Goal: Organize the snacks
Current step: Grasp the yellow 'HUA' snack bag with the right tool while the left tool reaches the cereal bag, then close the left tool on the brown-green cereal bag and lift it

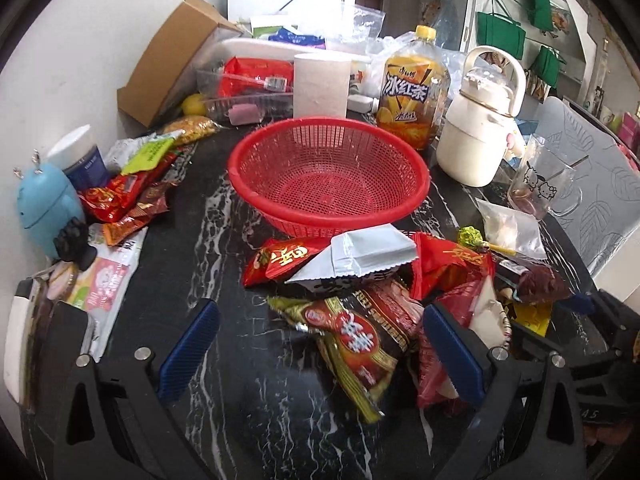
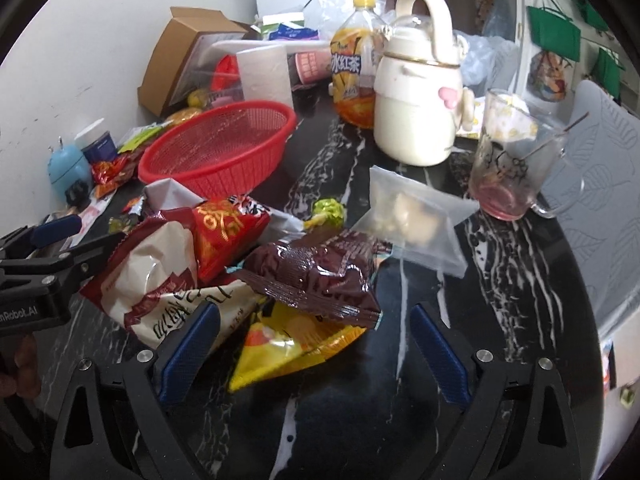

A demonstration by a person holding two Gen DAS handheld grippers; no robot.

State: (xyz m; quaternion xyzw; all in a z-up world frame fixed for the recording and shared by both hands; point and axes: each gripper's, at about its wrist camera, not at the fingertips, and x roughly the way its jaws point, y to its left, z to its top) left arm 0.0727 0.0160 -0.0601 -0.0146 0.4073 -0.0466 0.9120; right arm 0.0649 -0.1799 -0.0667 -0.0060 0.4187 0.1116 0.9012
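A red plastic basket (image 1: 328, 184) stands empty on the black marble table (image 1: 224, 360), also seen in the right wrist view (image 2: 216, 148). In front of it lies a heap of snack packets. My left gripper (image 1: 320, 350) is open just above the table, a brown and red packet (image 1: 356, 344) lying between its pads untouched. A silver packet (image 1: 360, 256) and red packets (image 1: 280, 260) lie beyond it. My right gripper (image 2: 314, 354) is open over a yellow packet (image 2: 288, 344) and a dark maroon packet (image 2: 316, 280). A clear pouch (image 2: 412, 220) lies farther right.
Behind the basket stand a paper roll (image 1: 320, 84), an iced tea bottle (image 1: 412, 92), a cream flask (image 1: 476, 132) and a glass mug (image 1: 540, 184). More packets (image 1: 124, 196), a blue figure (image 1: 48, 208) and a cardboard box (image 1: 168, 60) line the left wall.
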